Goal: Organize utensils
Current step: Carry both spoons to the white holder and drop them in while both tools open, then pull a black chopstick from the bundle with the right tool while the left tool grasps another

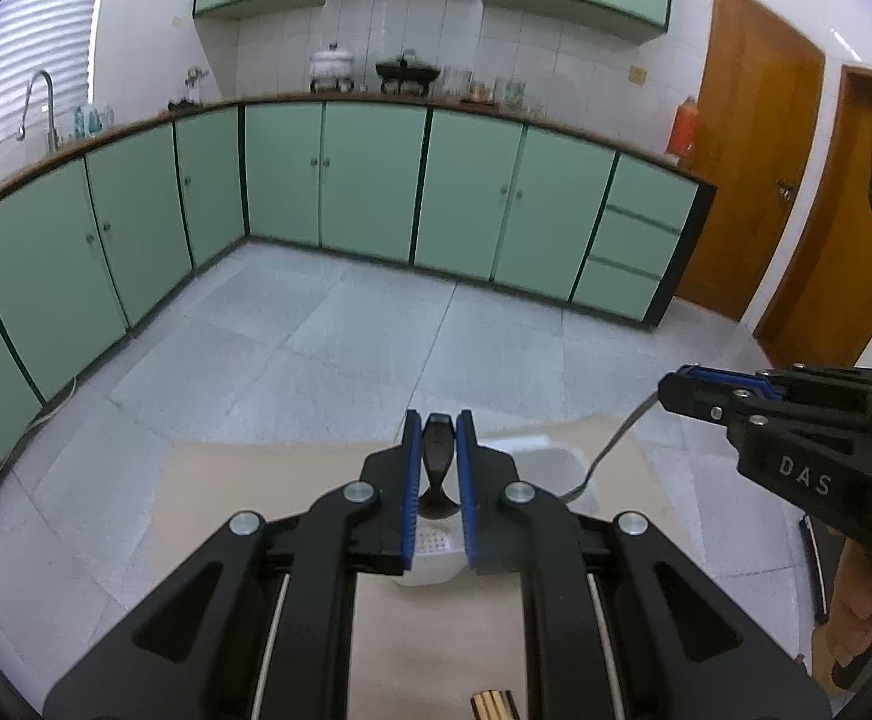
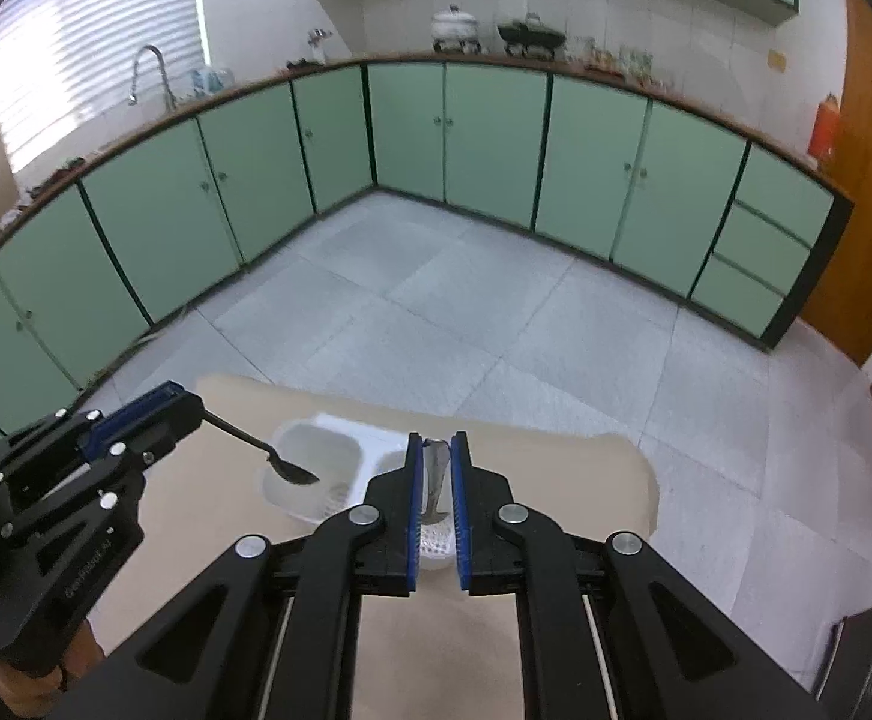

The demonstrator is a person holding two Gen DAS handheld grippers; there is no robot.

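My left gripper [image 1: 439, 420] is shut on the handle of a black spoon [image 1: 439, 453], whose bowl hangs down over a white plastic utensil holder [image 1: 556, 459]. In the right wrist view the left gripper [image 2: 186, 402] carries the black spoon [image 2: 291, 471] above the holder's left compartment [image 2: 315, 438]. My right gripper [image 2: 436, 438] is shut on a silver spoon [image 2: 434, 483], bowl down over the holder's right side. From the left wrist view, the right gripper [image 1: 673, 387] holds that silver spoon [image 1: 610, 450] slanting down toward the holder.
The holder stands on a beige table [image 2: 556, 468] near its far edge, with grey floor tiles beyond. Wooden sticks [image 1: 493, 705] lie at the table's near edge. A dark object [image 1: 814, 570] sits off the right side. Green cabinets [image 1: 369, 180] line the walls.
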